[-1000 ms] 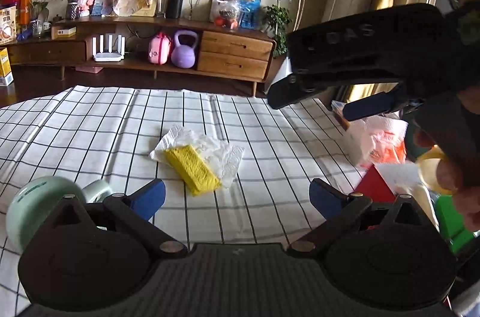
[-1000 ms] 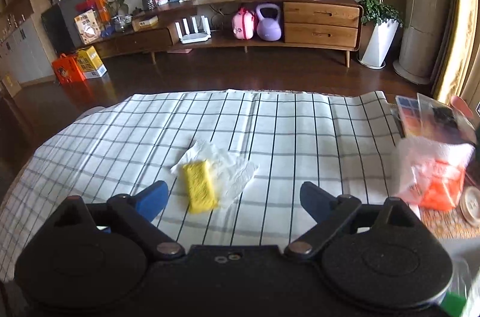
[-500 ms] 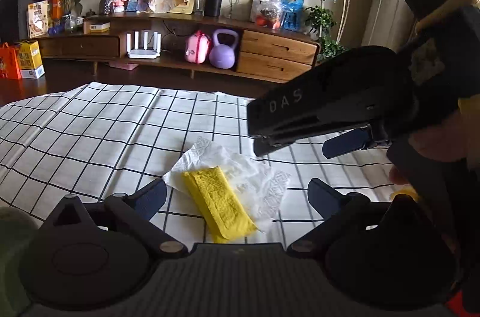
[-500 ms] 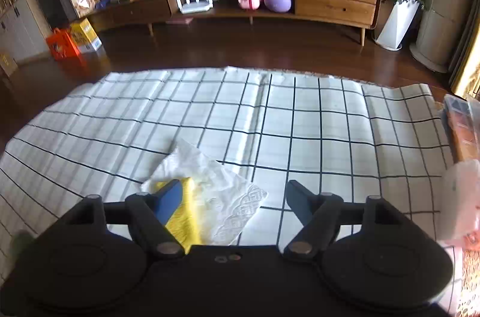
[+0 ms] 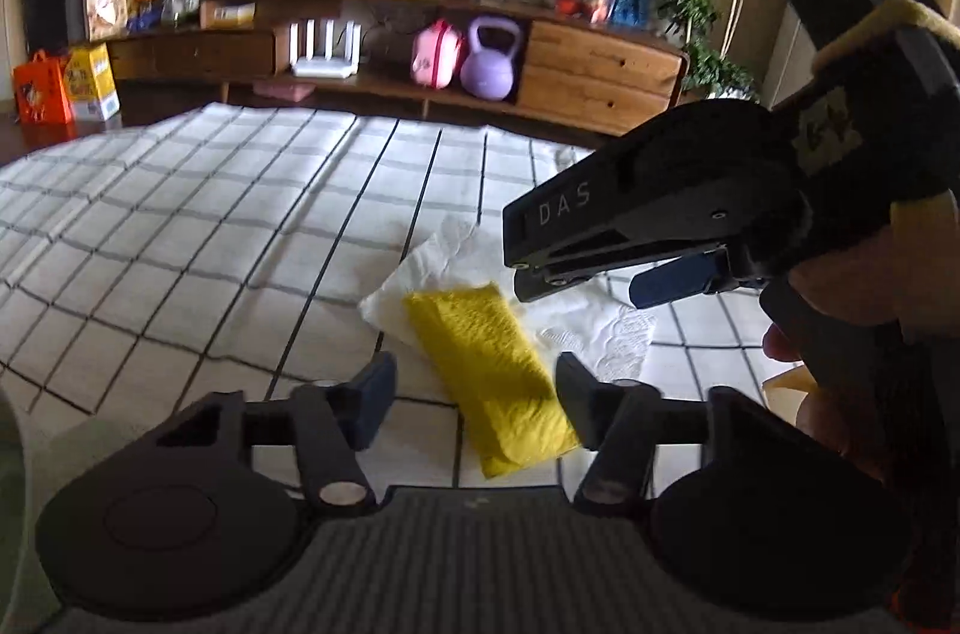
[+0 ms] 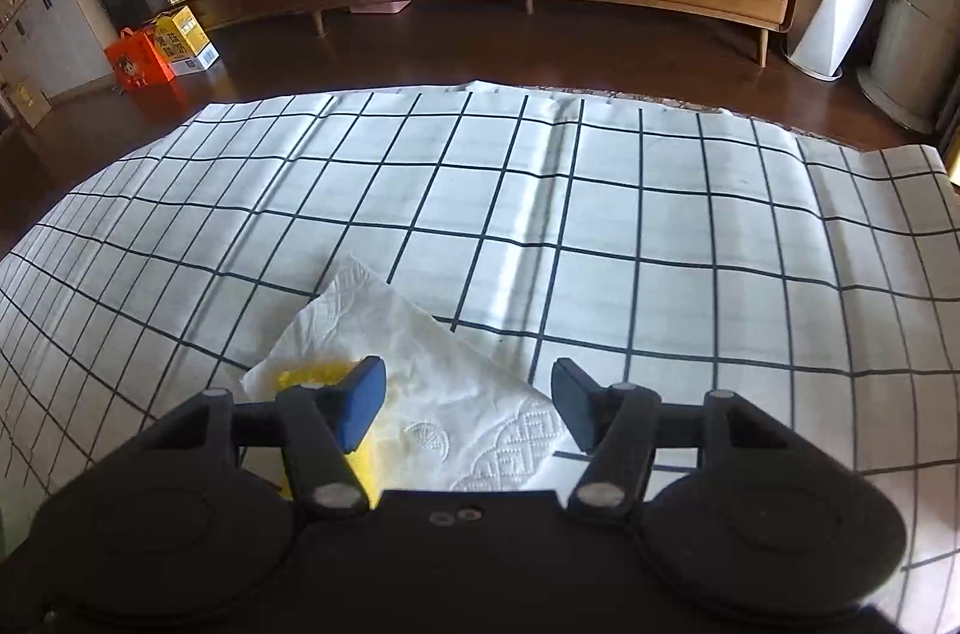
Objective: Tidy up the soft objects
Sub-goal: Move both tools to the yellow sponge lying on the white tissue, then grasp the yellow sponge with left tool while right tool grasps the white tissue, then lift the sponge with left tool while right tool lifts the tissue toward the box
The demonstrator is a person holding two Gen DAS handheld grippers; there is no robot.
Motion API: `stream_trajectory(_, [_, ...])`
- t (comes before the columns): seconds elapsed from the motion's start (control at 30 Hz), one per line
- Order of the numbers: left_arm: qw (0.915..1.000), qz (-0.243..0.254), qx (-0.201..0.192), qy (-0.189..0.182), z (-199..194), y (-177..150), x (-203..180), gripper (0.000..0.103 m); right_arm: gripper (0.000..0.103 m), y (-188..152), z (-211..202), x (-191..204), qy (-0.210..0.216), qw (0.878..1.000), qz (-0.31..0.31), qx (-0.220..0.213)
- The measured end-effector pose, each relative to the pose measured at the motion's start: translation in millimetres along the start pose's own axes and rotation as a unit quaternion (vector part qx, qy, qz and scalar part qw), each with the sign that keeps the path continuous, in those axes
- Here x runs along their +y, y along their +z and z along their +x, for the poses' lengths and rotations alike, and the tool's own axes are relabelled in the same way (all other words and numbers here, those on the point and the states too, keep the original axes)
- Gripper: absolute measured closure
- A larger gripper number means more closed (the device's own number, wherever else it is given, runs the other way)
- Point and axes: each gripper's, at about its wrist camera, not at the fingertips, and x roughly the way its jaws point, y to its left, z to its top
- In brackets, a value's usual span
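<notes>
Left gripper, jaws closing, straddles a folded yellow cloth without gripping; right gripper, also closing, hovers over the white paper napkin beneath it

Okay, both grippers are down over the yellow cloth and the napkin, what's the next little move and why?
Probably lower the left gripper a touch more: its closing jaws straddle the yellow cloth without pressing it, and it lies flat on the napkin.
</notes>
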Motion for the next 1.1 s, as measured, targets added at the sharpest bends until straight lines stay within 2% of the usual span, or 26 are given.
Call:
stream_trajectory(0.07, [1.0000, -0.004, -0.003, -0.008, 0, -1, 2, 0.052, 0.042, -2, 4, 2, -0.002, 1.000, -0.005, 0.004])
stream_trajectory(0.17, [0.9997, -0.002, -0.006, -0.023, -2, -2, 2, 0.067, 0.046, -6, 6, 9, -0.016, 0.999, -0.028, 0.001])
stream_trajectory(0.23, [0.9997, 0.003, -0.009, -0.021, -3, -4, 0, 0.071, 0.051, -8, 5, 12, -0.029, 0.999, -0.041, -0.002])
stream_trajectory(0.33, [0.9997, 0.000, -0.011, -0.020, -3, -4, 3, 0.078, 0.061, -13, 4, 15, -0.046, 0.998, -0.052, -0.009])
stream_trajectory(0.4, [0.9997, -0.006, -0.011, -0.023, -3, -1, 6, 0.086, 0.074, -15, 2, 16, -0.049, 0.998, -0.049, -0.013])
stream_trajectory(0.43, [0.9997, -0.005, -0.012, -0.022, -3, -1, 7, 0.088, 0.077, -15, 1, 16, -0.047, 0.998, -0.048, -0.014])
stream_trajectory(0.5, [0.9996, 0.002, -0.017, -0.020, -5, -2, 7, 0.098, 0.087, -18, -1, 19, -0.049, 0.997, -0.049, -0.016])
stream_trajectory(0.53, [0.9996, 0.002, -0.017, -0.021, -6, -2, 9, 0.098, 0.091, -19, -1, 21, -0.052, 0.997, -0.051, -0.017])
stream_trajectory(0.57, [0.9996, 0.000, -0.015, -0.022, -7, -3, 10, 0.099, 0.099, -20, -1, 23, -0.053, 0.997, -0.051, -0.018])
stream_trajectory(0.73, [0.9991, 0.003, -0.026, -0.033, -20, -7, 14, 0.101, 0.100, -29, -10, 28, -0.054, 0.997, -0.036, -0.027])
stream_trajectory(0.87, [0.9984, 0.012, -0.030, -0.047, -34, -12, 19, 0.101, 0.101, -40, -26, 27, -0.030, 0.999, -0.011, -0.027])
stream_trajectory(1.0, [0.9977, 0.019, -0.023, -0.061, -48, -21, 27, 0.101, 0.101, -57, -48, 32, -0.017, 0.999, -0.002, -0.029])
stream_trajectory(1.1, [0.9961, 0.027, -0.014, -0.082, -54, -26, 30, 0.101, 0.101, -74, -59, 36, -0.028, 0.999, -0.009, -0.029])
